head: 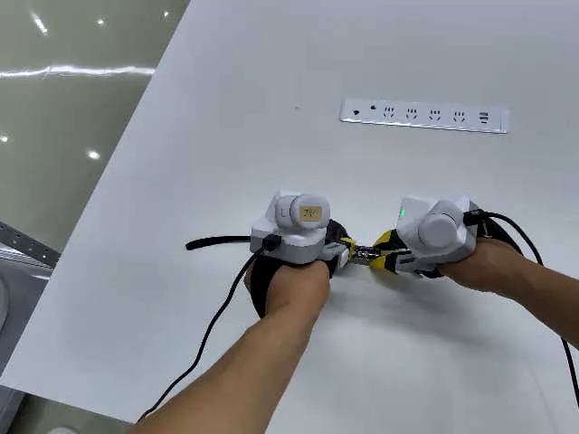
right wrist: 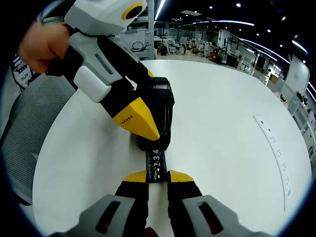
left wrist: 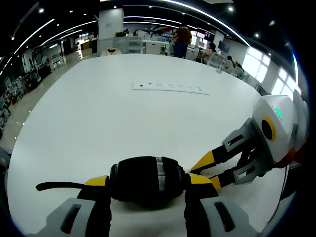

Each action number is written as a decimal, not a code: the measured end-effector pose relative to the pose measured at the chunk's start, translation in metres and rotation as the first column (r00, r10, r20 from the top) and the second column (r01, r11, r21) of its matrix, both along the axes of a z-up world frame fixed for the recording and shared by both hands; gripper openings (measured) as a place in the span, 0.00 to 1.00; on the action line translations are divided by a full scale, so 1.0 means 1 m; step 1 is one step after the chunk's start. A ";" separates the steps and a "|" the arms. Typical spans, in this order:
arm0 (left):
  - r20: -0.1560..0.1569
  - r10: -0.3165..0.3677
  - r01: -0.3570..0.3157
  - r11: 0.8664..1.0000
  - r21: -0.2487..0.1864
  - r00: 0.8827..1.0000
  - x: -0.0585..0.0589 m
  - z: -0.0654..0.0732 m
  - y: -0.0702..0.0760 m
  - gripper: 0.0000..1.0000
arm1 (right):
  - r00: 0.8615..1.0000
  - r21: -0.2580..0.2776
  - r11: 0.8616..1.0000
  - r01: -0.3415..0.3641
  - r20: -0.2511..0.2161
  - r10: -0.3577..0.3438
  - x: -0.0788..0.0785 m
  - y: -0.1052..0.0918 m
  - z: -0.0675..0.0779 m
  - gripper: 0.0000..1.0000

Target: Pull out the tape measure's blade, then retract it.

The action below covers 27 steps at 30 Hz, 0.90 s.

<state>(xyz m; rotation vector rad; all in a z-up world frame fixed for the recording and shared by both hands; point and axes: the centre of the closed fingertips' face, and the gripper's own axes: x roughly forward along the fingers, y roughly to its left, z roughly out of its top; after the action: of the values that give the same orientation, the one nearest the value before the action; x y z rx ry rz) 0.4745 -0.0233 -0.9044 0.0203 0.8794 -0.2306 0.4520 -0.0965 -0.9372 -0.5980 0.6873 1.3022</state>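
White pwr strip [head: 425, 116] far side bench [head: 271, 90], well apart frm tape measure [right wrist: 160, 104].

White table [head: 226, 108]: pwr strip [head: 424, 115] far side; tape measure [left wrist: 148, 178] near side, blade [right wrist: 156, 160] partly out.

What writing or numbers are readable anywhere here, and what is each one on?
"2 3 4": on the tape measure's blade, held by the right gripper.
Print on the left gripper's yellow finger: too small to read.
Sticker atop the left gripper: blurred.
Power strip marks: too small to read.
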 end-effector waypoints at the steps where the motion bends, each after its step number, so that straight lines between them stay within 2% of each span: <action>1: 0.000 -0.001 0.001 1.000 0.000 1.000 0.000 0.000 0.000 0.57 | 1.000 0.001 1.000 -0.001 0.000 0.001 0.000 0.001 0.000 0.13; 17: -0.005 -0.007 0.007 1.000 -0.006 1.000 0.000 0.000 0.000 0.57 | 1.000 0.011 1.000 -0.002 0.010 0.002 0.001 0.011 0.000 0.13; 27: 0.007 -0.013 0.013 1.000 0.003 1.000 0.000 0.000 0.000 0.56 | 1.000 0.035 0.999 0.001 0.019 -0.002 0.001 0.014 0.000 0.14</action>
<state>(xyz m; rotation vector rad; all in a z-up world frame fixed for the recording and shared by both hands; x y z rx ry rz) 0.4742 -0.0231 -0.9040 0.0292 0.8724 -0.2410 0.4527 -0.0825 -0.9371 -0.5806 0.6481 1.3033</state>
